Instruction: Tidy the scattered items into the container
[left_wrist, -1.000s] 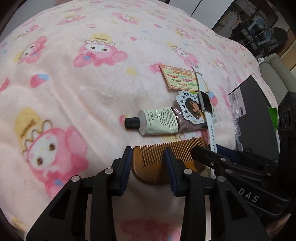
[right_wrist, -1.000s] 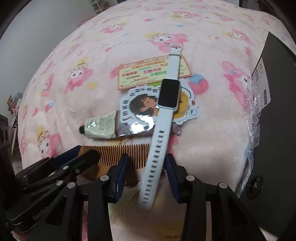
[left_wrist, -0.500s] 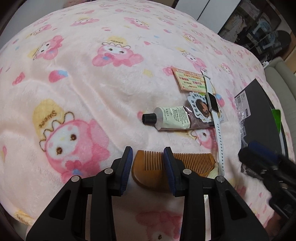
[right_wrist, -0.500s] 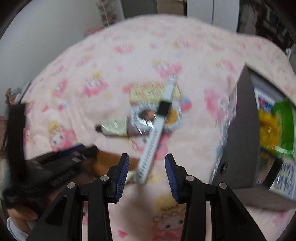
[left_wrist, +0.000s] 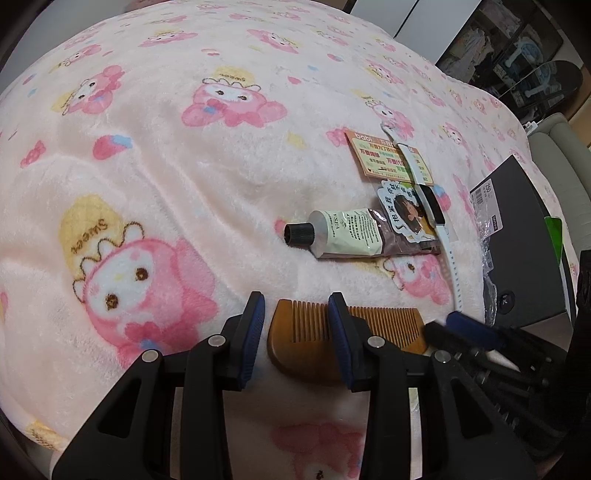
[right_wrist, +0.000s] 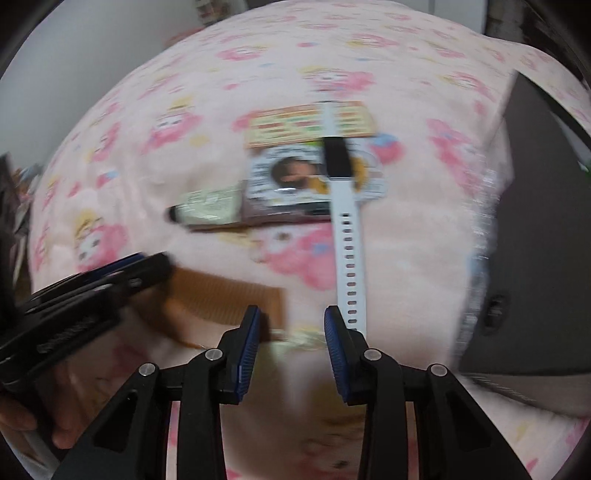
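A brown wooden comb (left_wrist: 306, 332) lies flat on the pink blanket (left_wrist: 184, 166). Its rounded left end sits between the fingers of my left gripper (left_wrist: 295, 314), whose pads stand apart without pressing it. A white-strapped watch (right_wrist: 343, 229) lies across a cartoon sticker card (right_wrist: 291, 177) and an orange card (right_wrist: 288, 125), beside a cream tube (right_wrist: 207, 206). My right gripper (right_wrist: 291, 325) hovers low with its jaws closing; the strap's near end lies just behind its right finger and nothing is between the pads. The dark grey box (right_wrist: 535, 221) stands at the right.
The blanket slopes away on all sides. In the left wrist view the right gripper (left_wrist: 454, 326) crowds the comb's right end, with the box (left_wrist: 517, 240) just beyond. A hand (right_wrist: 55, 432) holds the left gripper (right_wrist: 151, 264). Shelves and a skateboard (left_wrist: 546, 81) stand behind.
My right gripper, which first had the watch strap between its fingers, rose away and came back down; the strap now lies to its right and the jaws are narrower. The left gripper stays over the comb.
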